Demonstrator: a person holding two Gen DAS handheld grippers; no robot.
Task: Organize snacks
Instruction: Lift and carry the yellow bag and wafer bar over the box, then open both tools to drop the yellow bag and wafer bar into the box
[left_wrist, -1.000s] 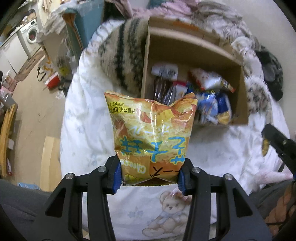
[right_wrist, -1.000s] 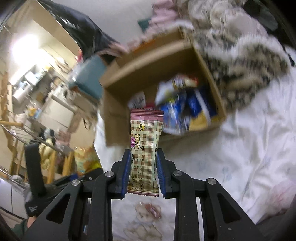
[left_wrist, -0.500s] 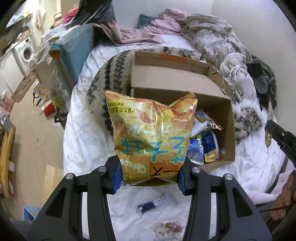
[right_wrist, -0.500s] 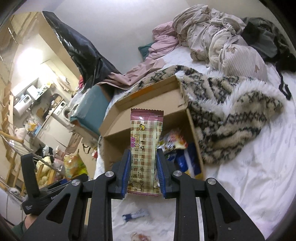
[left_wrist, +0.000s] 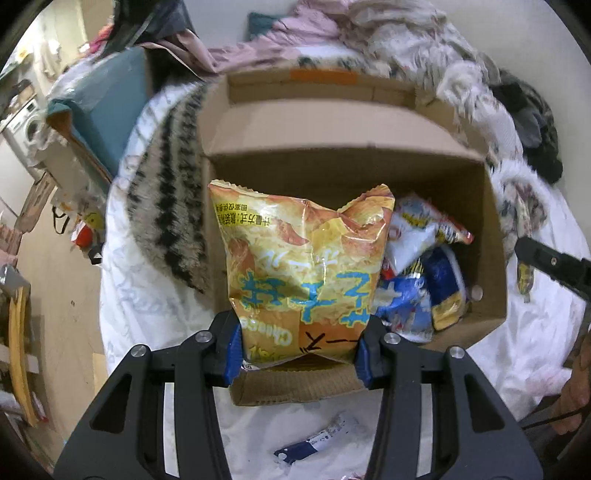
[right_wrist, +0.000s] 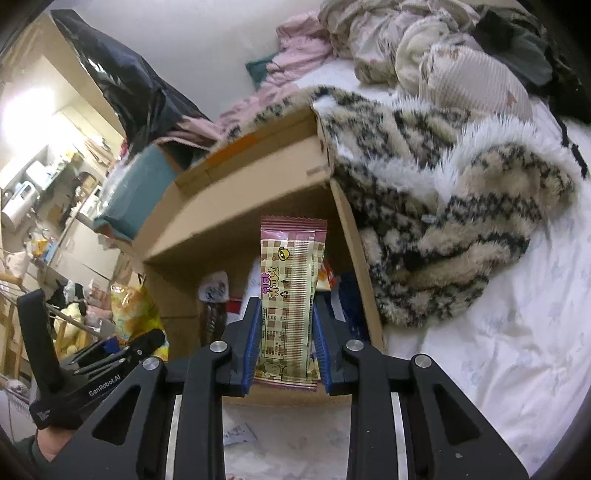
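The yellow chip bag (left_wrist: 303, 273) is clamped by its lower end in the left hand-held gripper (left_wrist: 297, 350), held upright above the near edge of the cardboard box (left_wrist: 332, 125), presumably so it can be dropped among the snack packets (left_wrist: 424, 266) already lying inside. The pink checked snack bar (right_wrist: 291, 306) is pinched lengthwise in the right hand-held gripper (right_wrist: 284, 350), likewise poised before the box opening. The box rests on a white printed bed sheet (right_wrist: 498, 350), with a furry patterned blanket (right_wrist: 461, 206) beside it. A small blue wrapper (left_wrist: 314, 441) lies on the bed in front of the box. A cluttered room is seen beyond the box.
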